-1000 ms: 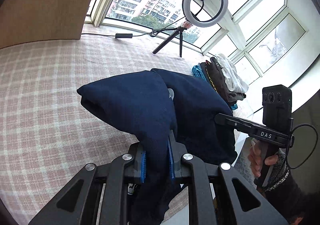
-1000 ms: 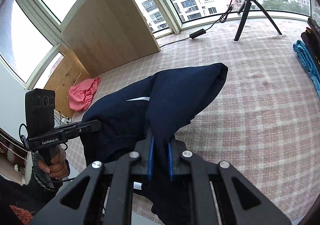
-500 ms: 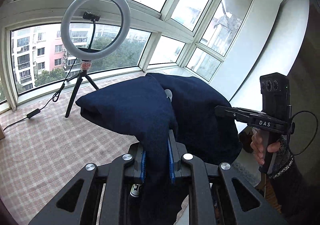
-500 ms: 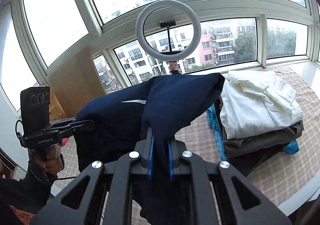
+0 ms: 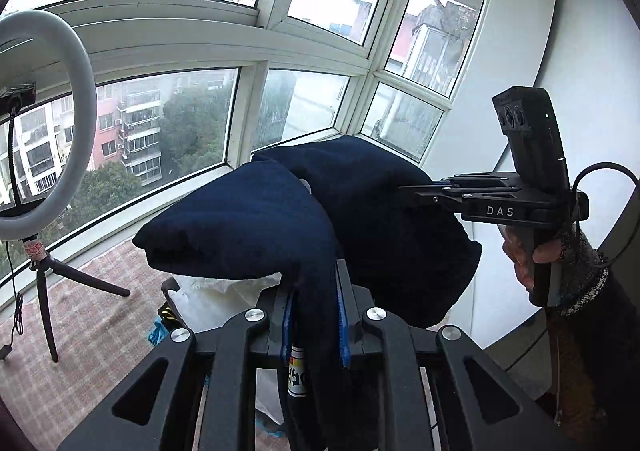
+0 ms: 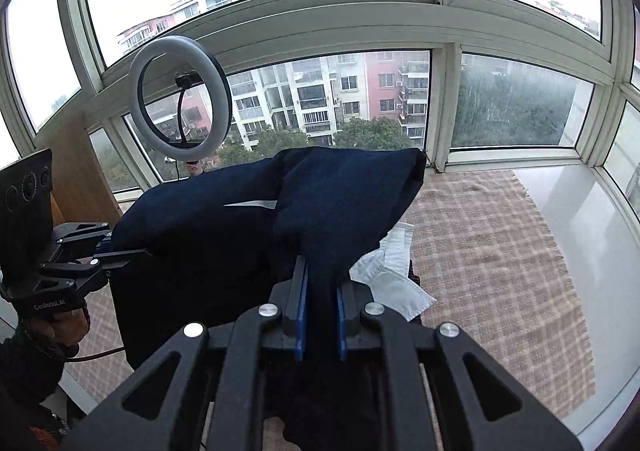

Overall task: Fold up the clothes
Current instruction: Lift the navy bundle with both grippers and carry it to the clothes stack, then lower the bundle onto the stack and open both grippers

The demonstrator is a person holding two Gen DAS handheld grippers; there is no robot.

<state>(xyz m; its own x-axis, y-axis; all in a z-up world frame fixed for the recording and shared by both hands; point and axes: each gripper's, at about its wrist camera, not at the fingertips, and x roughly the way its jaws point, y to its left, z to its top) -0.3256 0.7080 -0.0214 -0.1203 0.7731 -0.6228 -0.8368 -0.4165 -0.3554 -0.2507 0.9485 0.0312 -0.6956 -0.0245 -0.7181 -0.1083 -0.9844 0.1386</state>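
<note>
While both tongs are raised above the surface, a folded navy garment (image 5: 248, 223) hangs between them, lifted clear of what lies below. L tongs (image 5: 314, 315) are clenched on one bunched edge of the navy cloth, blue pads pressing it from both sides; fabric drapes over & forward of the tips. R tongs (image 6: 320, 311) grip the opposite edge the same way, cloth pinched between the blue pads w/ the bulk sagging away toward the left. In the left wrist view the R tongs' handle, marked DAS, shows at right, held by a hand (image 5: 532, 255), tips buried in the garment. Directly under the hanging cloth: a stack of clothes w/ a white garment (image 6: 394, 275) on top. Stack sits on a pink plaid cover (image 6: 488, 235), which stops short of a bare white sill (image 6: 592, 243). Ring light (image 6: 180, 103) on a small tripod (image 5: 52, 283) stands near the window (image 6: 520, 103), left of the stack & apart from the tongs.
</note>
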